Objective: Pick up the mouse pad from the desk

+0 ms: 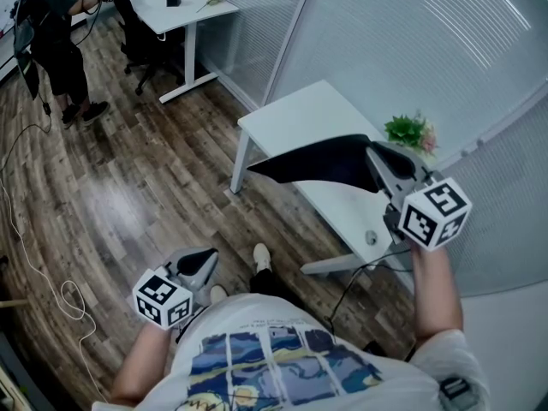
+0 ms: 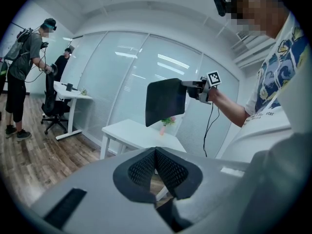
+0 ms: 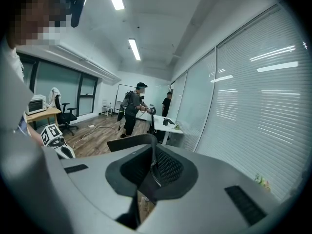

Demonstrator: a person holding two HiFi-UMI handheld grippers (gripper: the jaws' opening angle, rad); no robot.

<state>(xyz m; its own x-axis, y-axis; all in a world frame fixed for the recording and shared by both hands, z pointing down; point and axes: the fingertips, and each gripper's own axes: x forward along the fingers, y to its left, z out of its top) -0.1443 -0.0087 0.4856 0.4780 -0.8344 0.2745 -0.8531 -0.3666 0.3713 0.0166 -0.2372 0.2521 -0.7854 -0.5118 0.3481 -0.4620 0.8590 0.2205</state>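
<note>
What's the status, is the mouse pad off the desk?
Right gripper shut on mouse pad, pad hanging above white desk. Left gripper shut, empty, low by the torso. Nothing in the way.

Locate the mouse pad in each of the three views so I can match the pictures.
Head view: mouse pad right of centre, hanging from the right gripper above the near desk.
Left gripper view: mouse pad upper centre, held out in the air.
Right gripper view: mouse pad at centre, edge-on, clamped between the jaws.
Shared landmark: the far desk.
</note>
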